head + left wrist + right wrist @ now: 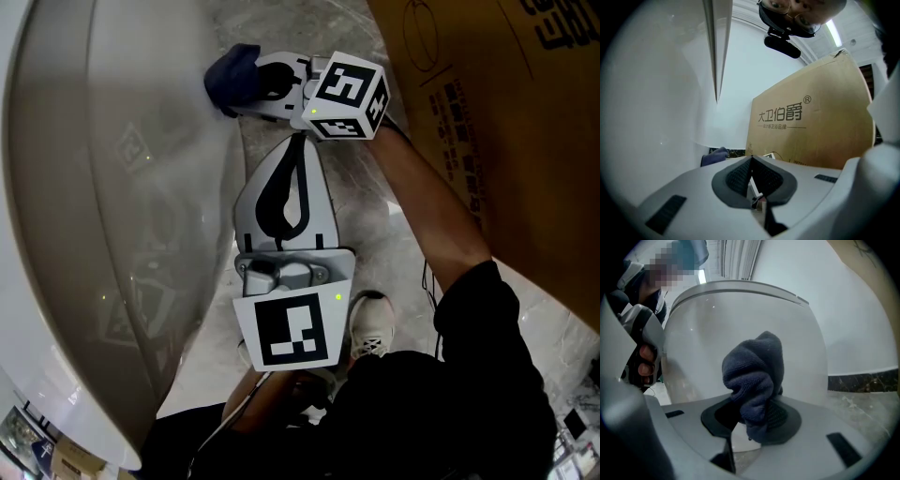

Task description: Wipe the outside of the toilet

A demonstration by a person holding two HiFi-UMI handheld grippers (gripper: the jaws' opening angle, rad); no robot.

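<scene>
The white toilet fills the left of the head view, its curved outer side facing me. My right gripper is shut on a dark blue cloth that rests against the toilet's side. In the right gripper view the cloth bulges out of the jaws in front of the bowl. My left gripper points away from me beside the toilet, shut with nothing in it; its pads meet at the tip. The cloth shows small at the left in the left gripper view.
A large brown cardboard box stands close on the right, also filling the left gripper view. Between box and toilet runs a narrow strip of grey marble floor. The person's white shoe stands on it.
</scene>
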